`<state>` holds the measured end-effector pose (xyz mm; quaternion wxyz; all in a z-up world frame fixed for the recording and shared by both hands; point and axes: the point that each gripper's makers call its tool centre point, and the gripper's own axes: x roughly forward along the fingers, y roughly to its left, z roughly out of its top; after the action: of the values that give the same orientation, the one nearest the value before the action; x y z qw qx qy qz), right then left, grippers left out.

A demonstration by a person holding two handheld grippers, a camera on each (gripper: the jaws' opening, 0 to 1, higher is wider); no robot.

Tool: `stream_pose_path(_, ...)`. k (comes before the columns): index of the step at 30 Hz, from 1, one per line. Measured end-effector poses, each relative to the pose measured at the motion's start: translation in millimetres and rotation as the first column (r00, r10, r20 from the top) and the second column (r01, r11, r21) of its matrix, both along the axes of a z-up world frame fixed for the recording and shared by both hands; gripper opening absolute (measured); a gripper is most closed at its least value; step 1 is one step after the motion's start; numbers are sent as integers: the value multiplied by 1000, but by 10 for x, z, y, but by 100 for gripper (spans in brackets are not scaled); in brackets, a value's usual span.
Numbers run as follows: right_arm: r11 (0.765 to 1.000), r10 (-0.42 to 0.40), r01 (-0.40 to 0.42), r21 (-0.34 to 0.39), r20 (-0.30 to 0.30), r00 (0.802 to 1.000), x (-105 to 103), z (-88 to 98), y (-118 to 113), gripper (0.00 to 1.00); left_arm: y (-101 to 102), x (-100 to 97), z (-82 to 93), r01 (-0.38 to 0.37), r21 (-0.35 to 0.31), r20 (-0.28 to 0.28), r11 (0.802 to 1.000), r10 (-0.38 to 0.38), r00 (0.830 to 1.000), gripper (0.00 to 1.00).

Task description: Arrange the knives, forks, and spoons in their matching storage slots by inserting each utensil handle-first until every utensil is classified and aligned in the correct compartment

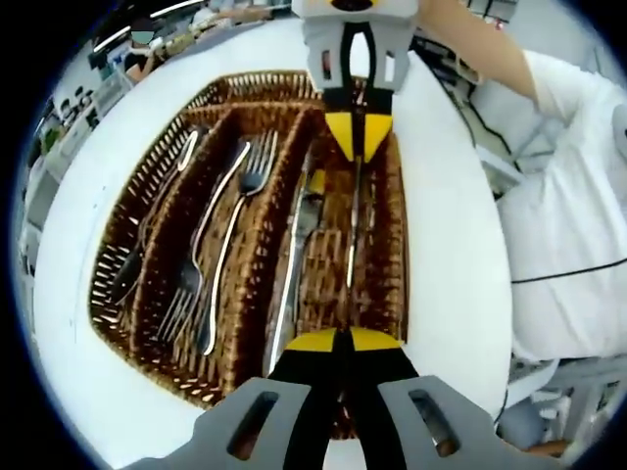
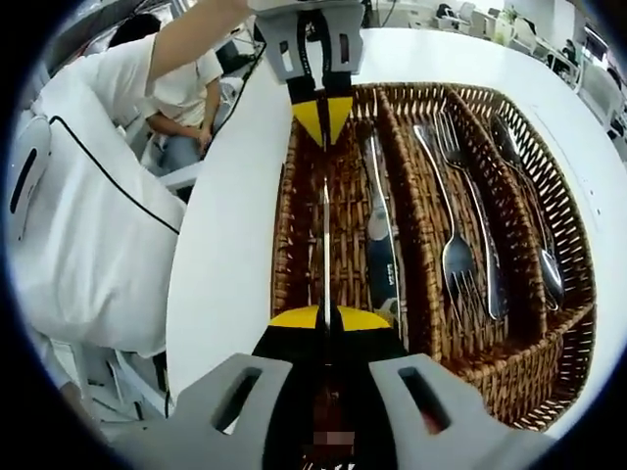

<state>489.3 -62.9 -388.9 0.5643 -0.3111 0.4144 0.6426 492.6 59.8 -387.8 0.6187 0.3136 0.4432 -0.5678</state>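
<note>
Yellow-tipped jaws of the left gripper sit right at the bottom of the left gripper view, pinched together on one end of a knife. Same knife in the right gripper view, where the right gripper is clamped on the other end, so both grippers have the thing stretched between them over the wicker cutlery basket. Each gripper pops up at the top of the other's view, pointing straight back.

That held knife hangs over the basket's outer compartment, the one nearest the person in the white top. Another knife is lying in that same compartment, just beside it. The middle slot has two forks lying side by side, and the far slot has a spoon. It's all sitting on a white table.
</note>
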Motion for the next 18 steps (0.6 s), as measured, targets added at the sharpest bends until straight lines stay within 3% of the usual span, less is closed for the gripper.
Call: stream_pose_path(18,999,42,-42,-9,9,999,-6,-112,6,5,20,39,-117,14,29,-12,999,-14,1000,1)
